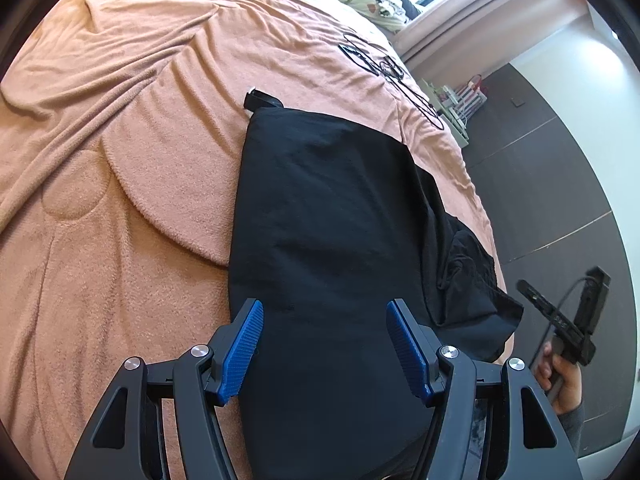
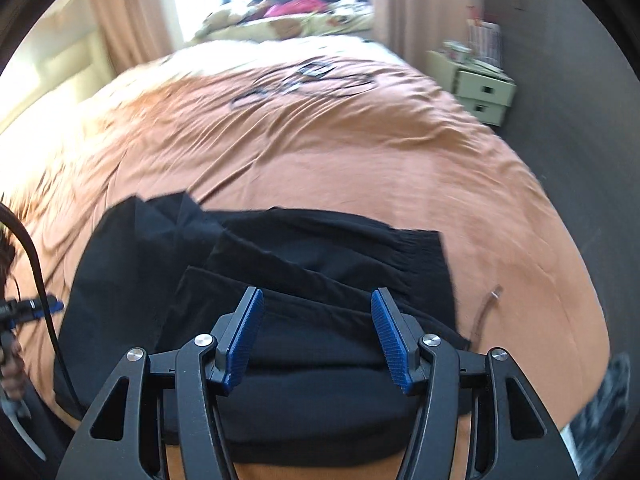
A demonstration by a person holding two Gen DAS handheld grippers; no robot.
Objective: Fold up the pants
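On the bed, a wide peach blanket (image 1: pixel 120 160) covers nearly everything I see, and the black pants (image 1: pixel 328 220) lie on it near the edge closest to me, already doubled into a long panel with the gathered waistband (image 2: pixel 416 256) spilling out at one side. I judge one fold is done and the next is in hand: bringing one end over the other to shorten the stack. That calls for pinching through all the layers at one end with both tools, lifting evenly so the loose waistband does not slide out. My left gripper (image 1: pixel 324 344) hangs over the cloth with its blue pads spread wide, holding nothing; my right gripper (image 2: pixel 318 340) is likewise spread and empty above the folded layers. Beside the bed stands a small pale drawer unit (image 2: pixel 484 92), drawers closed; what they contain I cannot tell.
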